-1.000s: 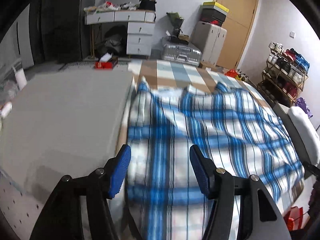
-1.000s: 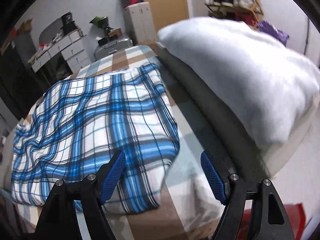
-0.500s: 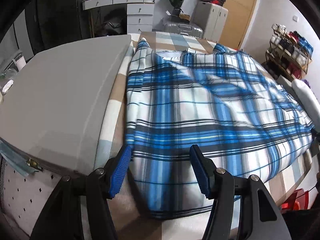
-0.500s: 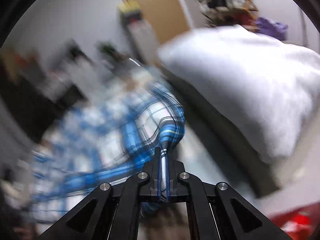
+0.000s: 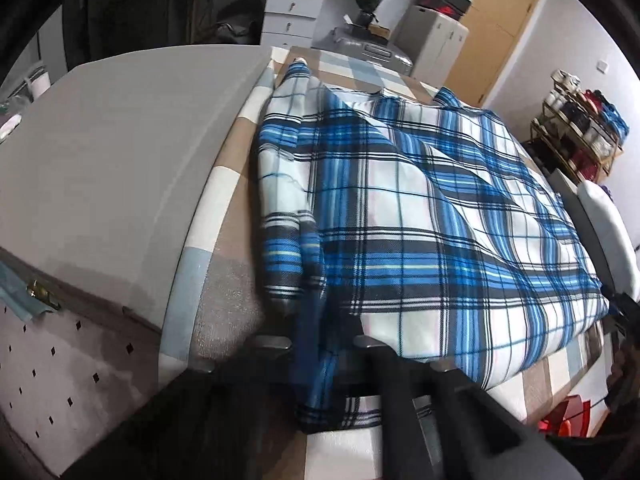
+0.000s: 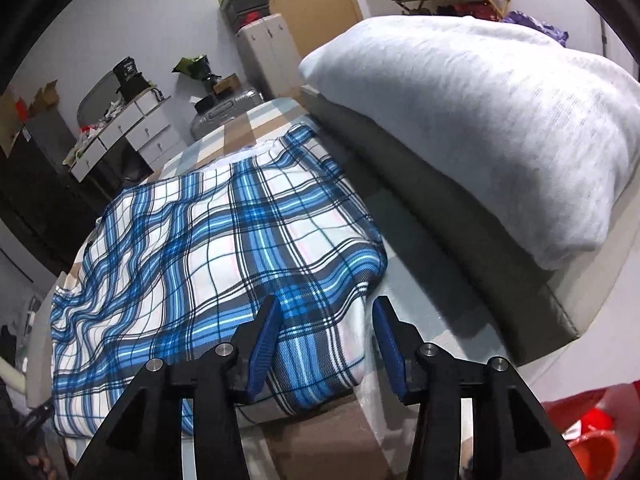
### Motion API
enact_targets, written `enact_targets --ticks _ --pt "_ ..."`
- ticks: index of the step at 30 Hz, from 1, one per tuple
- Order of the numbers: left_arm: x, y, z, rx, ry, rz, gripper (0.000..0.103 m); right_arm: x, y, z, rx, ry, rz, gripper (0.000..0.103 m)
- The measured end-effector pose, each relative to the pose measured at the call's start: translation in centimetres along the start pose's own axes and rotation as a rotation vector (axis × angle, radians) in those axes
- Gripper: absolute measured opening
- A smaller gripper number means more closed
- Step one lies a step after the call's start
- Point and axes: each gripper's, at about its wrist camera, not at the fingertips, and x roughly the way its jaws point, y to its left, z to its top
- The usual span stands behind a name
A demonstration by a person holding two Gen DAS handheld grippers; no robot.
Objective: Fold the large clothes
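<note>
Basically a blue-and-white plaid garment (image 5: 420,216) lies spread over a bed's checked tan/white/blue cover (image 5: 224,216), filling most of it, one side doubled over in a long diagonal fold. Left gripper (image 5: 324,360) is at the garment's near edge, blurred; a bunched dark-blue strip of the cloth runs down between its fingers, which look closed on it. Right gripper (image 6: 326,340) sits at the opposite near corner, blue pads (image 6: 264,340) partly apart, straddling the folded corner of the cloth; cloth lies between them, pads not pressed together, so no firm grip visible. Grey flat panel (image 5: 120,152) lies alongside the bed on the left gripper's side. White pillow (image 6: 480,120) rests on a dark grey headboard-like ledge (image 6: 440,240) beside the garment. Beyond: white drawers (image 5: 288,12), silver suitcase (image 5: 372,50), wooden door (image 5: 496,20), shoe rack (image 5: 580,128).
</note>
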Motion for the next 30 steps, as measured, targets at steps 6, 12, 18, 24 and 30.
enact_targets --ticks 6,12,18,24,30 --pt "-6.0 0.7 0.1 -0.036 -0.194 -0.064 0.000 0.0 0.4 0.1 -0.034 -0.003 -0.024 0.047" --pt "-3.2 2.7 -2.3 -0.084 -0.053 -0.030 0.000 0.3 0.4 0.3 -0.046 0.006 -0.033 0.049" --pt "-3.0 1.8 -2.2 -0.060 -0.047 -0.041 0.000 0.6 0.4 0.2 -0.053 0.026 -0.014 0.053" --pt "-3.1 2.4 -2.0 -0.084 -0.047 -0.054 0.000 -2.3 1.4 0.0 -0.094 -0.134 0.106 0.001" --pt "-2.9 2.2 -2.0 -0.070 -0.054 -0.056 0.000 -2.6 -1.2 0.4 -0.006 -0.143 0.032 0.001"
